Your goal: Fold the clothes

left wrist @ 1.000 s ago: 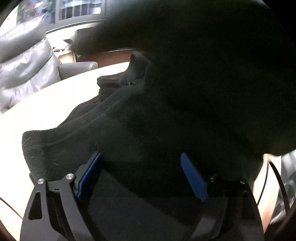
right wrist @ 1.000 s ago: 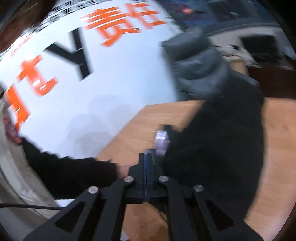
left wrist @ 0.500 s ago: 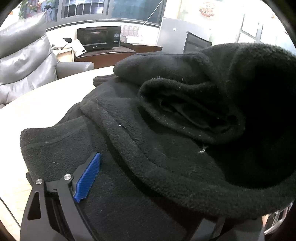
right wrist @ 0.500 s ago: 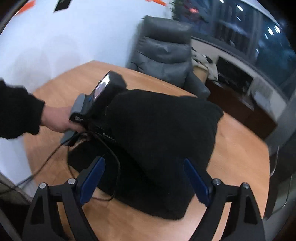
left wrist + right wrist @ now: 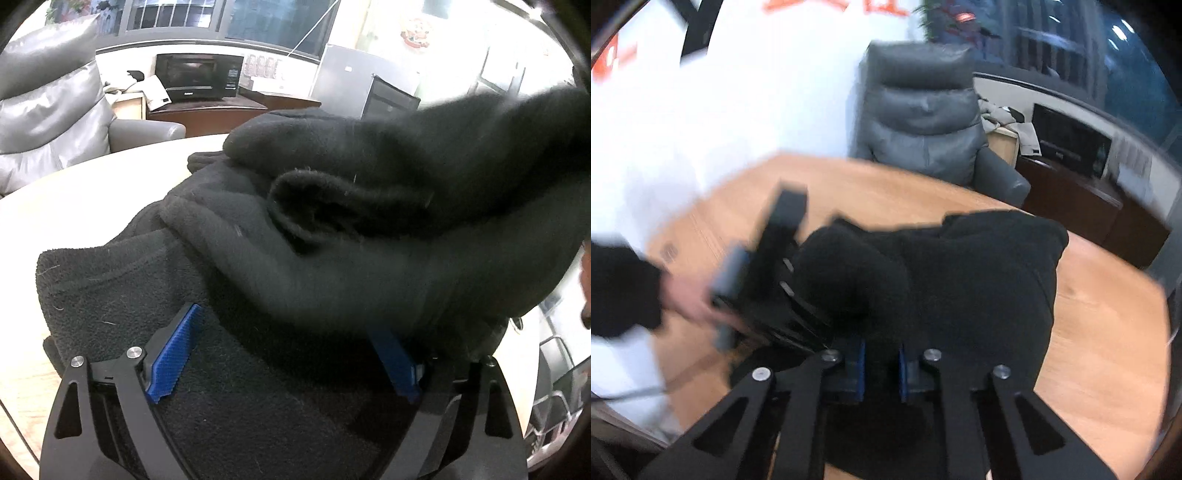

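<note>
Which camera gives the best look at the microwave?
The left wrist view: the black microwave sits sharp and front-on atop a dark wooden cabinet. The right wrist view shows only a blurred, dark box, seen at an angle.

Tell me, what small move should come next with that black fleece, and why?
Probably lift the right hand-held gripper and carry its pinch of black fleece across the pile. Its pads are shut on a fold, the garment lies bunched on the wooden table, and the left hand-held gripper rests wide open on the fleece.

Black fleece garment (image 5: 295,266), blue-padded black tool (image 5: 284,358), orange-brown wooden table (image 5: 1108,332), grey armchair (image 5: 923,122)
</note>
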Available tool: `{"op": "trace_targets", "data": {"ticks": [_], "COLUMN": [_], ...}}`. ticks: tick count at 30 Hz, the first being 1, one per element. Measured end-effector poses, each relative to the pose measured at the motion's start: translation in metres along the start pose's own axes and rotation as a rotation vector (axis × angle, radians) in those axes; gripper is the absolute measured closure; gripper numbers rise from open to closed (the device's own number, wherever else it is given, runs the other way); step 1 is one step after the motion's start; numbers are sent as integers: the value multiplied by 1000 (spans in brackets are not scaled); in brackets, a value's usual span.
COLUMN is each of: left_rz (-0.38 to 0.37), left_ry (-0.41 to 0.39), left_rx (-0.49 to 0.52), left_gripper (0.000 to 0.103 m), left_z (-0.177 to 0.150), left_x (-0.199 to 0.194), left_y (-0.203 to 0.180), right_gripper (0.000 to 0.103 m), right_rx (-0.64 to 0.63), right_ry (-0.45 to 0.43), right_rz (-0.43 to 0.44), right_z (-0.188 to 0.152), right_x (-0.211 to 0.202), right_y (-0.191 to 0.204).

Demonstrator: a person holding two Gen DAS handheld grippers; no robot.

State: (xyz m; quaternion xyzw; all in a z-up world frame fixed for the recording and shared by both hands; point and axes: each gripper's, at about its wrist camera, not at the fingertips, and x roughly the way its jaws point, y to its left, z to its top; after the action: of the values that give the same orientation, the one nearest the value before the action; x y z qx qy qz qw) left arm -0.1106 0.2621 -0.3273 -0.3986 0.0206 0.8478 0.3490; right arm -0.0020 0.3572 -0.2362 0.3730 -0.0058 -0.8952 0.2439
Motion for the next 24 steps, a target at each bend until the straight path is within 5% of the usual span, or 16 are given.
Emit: {"op": "trace_targets", "data": {"ticks": [3, 9, 13, 20, 24], "left_rz": [-2, -6, -29, -12, 88], "left_ry": [-10, -35, -41, -98, -173], "left_rx": [-24, -72, -111, -262, -390], "left_gripper": [12, 13, 14, 14, 14], "left_z": [-1, -3, -2, -20, -38], "left_x": [0, -2, -7, -48, -110], "left_y": [3, 6, 11, 37, 54], "right_gripper": [91, 91, 91, 91, 91], "right_rx": [107, 154, 269, 243, 210], "right_ry": [-129, -49, -56, -59, -18], "right_rz": [144, 299, 313, 347, 382], "right_z": [21, -8, -25, -11, -15], "right_x": [-41, -36, -25, -8, -3], "right_y": [0, 17, 0, 6, 19]}}
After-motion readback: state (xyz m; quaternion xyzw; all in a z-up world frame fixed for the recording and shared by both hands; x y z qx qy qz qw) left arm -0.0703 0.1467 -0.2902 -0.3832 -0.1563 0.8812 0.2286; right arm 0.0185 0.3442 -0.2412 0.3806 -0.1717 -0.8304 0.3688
